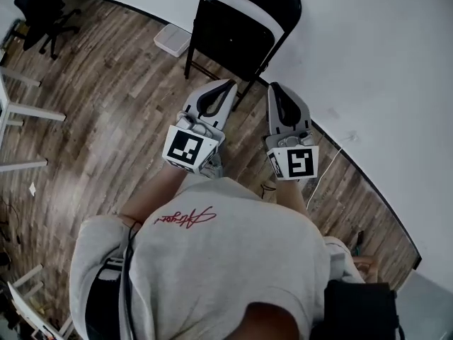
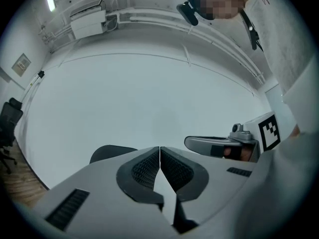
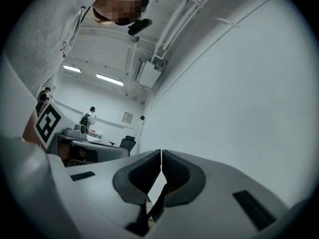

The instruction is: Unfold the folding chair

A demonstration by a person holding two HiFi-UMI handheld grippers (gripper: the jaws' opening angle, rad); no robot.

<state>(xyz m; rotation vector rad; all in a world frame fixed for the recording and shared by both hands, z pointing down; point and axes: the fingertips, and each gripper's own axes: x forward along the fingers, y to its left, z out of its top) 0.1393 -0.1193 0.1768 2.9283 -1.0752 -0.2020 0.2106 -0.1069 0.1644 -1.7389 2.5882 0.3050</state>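
I see one folding chair (image 1: 237,30), folded, at top centre; below it my left gripper (image 1: 228,85) and right gripper (image 1: 272,88), both closed, empty.

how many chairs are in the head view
2: a black folding chair against the wall, and a black office chair at the top left corner. More may sit out of frame.

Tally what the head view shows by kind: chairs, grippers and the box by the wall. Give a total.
Folding chair: 1
Office chair: 1
Grippers: 2 (left gripper, right gripper)
White box: 1
Total: 5
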